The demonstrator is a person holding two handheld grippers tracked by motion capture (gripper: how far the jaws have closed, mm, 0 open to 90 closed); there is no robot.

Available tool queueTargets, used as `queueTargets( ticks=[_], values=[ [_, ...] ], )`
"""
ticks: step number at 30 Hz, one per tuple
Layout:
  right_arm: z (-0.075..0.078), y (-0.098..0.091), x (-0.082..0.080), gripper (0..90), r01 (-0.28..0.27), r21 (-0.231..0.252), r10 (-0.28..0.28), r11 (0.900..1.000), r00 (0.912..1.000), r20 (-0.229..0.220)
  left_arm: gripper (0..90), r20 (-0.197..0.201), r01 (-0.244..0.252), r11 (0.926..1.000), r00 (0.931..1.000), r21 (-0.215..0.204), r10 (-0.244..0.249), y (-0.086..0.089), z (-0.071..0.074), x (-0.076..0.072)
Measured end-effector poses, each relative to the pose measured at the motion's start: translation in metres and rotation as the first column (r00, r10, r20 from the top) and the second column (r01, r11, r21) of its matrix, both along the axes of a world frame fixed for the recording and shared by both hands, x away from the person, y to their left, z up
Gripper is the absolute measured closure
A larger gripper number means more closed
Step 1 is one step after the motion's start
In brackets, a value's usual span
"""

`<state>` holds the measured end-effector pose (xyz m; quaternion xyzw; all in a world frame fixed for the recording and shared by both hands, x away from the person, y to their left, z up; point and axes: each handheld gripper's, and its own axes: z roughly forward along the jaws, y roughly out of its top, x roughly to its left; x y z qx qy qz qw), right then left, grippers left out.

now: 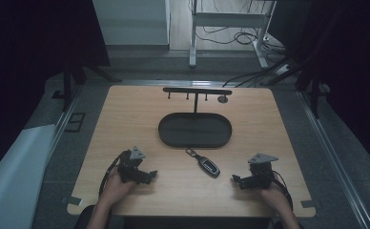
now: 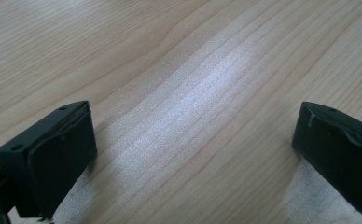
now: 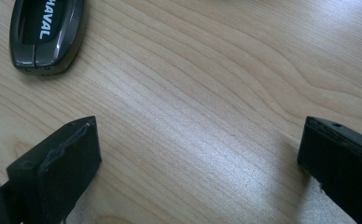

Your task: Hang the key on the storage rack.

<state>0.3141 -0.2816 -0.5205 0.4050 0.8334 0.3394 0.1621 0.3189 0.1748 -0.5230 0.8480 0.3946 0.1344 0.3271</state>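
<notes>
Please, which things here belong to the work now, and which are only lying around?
Belong to the work:
- car key
- black tray
- hook rack
- left claw, open
- right claw, open

Only lying around:
- cables on the floor
- white desk frame

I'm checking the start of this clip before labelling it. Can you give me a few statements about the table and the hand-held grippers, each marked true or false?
1. The car key fob lies on the wooden table, between the two hand-held grippers. True.
2. The fob sits inside the black oval tray. False: it lies on the bare wood just in front of the tray.
3. The right hand-held gripper has its jaws wide apart with nothing between them. True.
4. The left hand-held gripper is clamped on the fob. False: its jaws stand open over bare wood.
5. A hook rack stands behind the tray. True.
</notes>
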Motion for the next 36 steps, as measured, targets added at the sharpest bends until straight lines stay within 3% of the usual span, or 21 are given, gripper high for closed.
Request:
queueTargets(
  ticks=[19, 30, 36],
  values=[
    [0.0010, 0.0003, 0.0010, 0.0, -0.005, -0.008, 0.005, 1.0000, 0.9999, -0.010, 0.0, 0.000, 0.002, 1.0000, 1.0000, 0.000, -0.002, 0.0000, 0.0000, 0.0002],
    [0.0054, 0.0009, 0.0023, 0.0, -0.012, -0.016, 0.011, 0.9998, 0.9994, -0.033, 0.0, 0.000, 0.002, 1.0000, 1.0000, 0.000, -0.002, 0.0000, 0.0000, 0.0002],
    [0.0087, 0.0036, 0.0034, 0.0, -0.047, -0.041, 0.044, 0.9981, 0.9967, -0.067, 0.0, 0.000, 0.001, 1.0000, 1.0000, 0.000, -0.001, -0.0001, 0.0000, 0.0001]
  ],
)
